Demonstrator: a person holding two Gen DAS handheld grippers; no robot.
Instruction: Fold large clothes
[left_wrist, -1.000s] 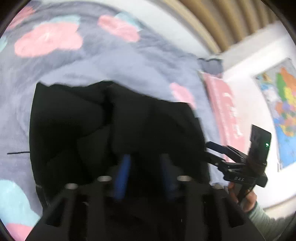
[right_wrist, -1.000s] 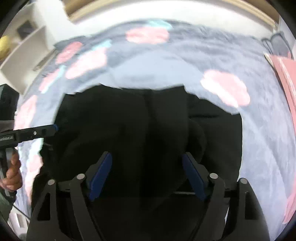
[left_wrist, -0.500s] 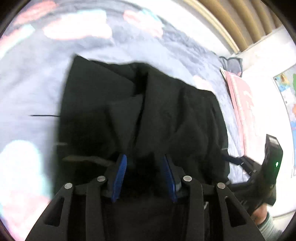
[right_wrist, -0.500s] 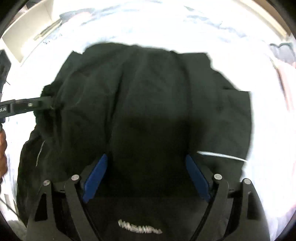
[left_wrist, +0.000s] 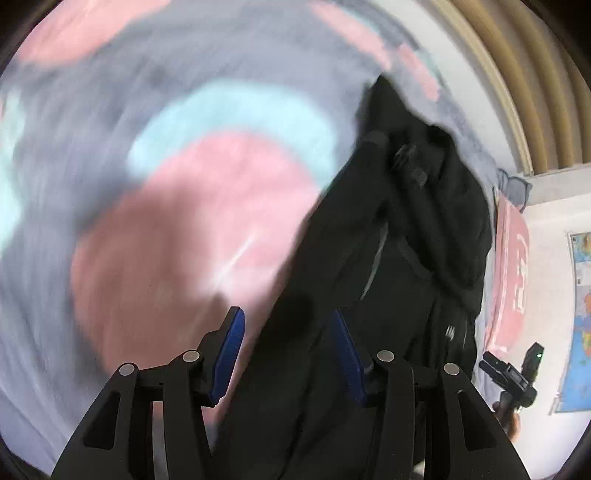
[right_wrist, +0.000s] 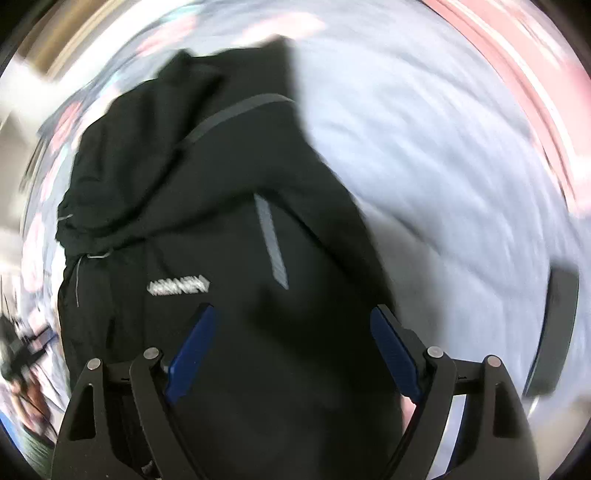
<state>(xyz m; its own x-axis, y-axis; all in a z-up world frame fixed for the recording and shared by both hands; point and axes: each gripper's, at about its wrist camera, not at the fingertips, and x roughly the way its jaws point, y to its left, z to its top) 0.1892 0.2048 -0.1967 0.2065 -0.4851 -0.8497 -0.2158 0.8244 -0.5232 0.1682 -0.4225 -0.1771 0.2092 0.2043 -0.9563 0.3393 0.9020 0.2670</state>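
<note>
A black jacket lies rumpled on a grey bedspread with pink and pale blue patches. In the right wrist view the jacket shows a white logo and a grey reflective strip. My left gripper hangs over the jacket's left edge, its jaws opening. Black cloth lies between them near the right pad, and the left pad is clear of it. My right gripper stands wide open over the jacket's lower part, pressing on nothing that I can see. Both views are motion-blurred.
A pink pillow or blanket lies along the bed's far side, below a wall with a map. A dark flat object rests on the bedspread right of the jacket. A hand holds the right gripper at the lower right.
Both grippers have swept sideways and rolled. The jacket slid to the right in the left view, baring the bedspread. The logo rose into the right view. The left jaws narrowed, then widened.
</note>
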